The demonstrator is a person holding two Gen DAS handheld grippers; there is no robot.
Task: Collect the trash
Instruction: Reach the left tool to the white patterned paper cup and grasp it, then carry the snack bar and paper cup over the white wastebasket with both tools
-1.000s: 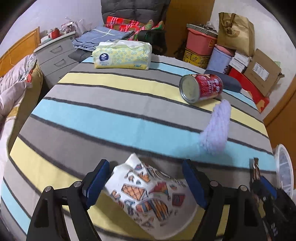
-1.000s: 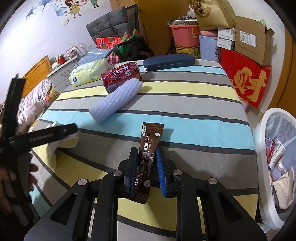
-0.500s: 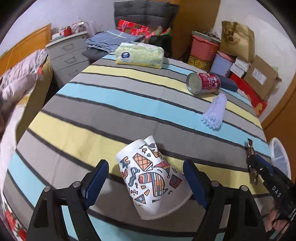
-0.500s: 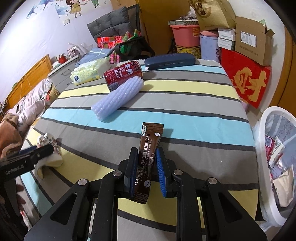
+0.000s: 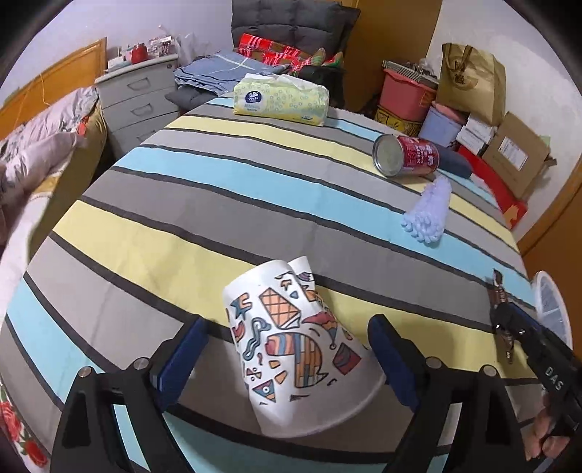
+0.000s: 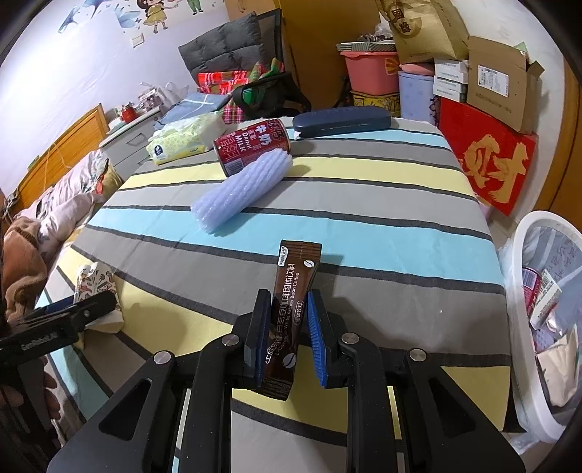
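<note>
A patterned paper cup (image 5: 291, 345) lies on its side on the striped table, between the wide-open fingers of my left gripper (image 5: 287, 349); neither finger touches it. It also shows in the right wrist view (image 6: 95, 287). My right gripper (image 6: 287, 327) is shut on a brown coffee sachet (image 6: 291, 305) above the table's near edge. A red milk can (image 6: 251, 145) lies on its side at the far end, touching a pale blue foam sleeve (image 6: 242, 191). The white trash basket (image 6: 523, 320) stands at the right, below the table edge.
A tissue pack (image 5: 280, 100) and a dark blue case (image 6: 342, 122) lie at the table's far end. Boxes, tubs and a paper bag (image 6: 429, 25) are stacked behind. A bed (image 5: 32, 156) and a grey drawer unit (image 5: 134, 94) stand at the left.
The left gripper pulled back and rose, so the cup now sits farther forward between its open fingers. The right gripper kept holding the sachet, nearly still.
</note>
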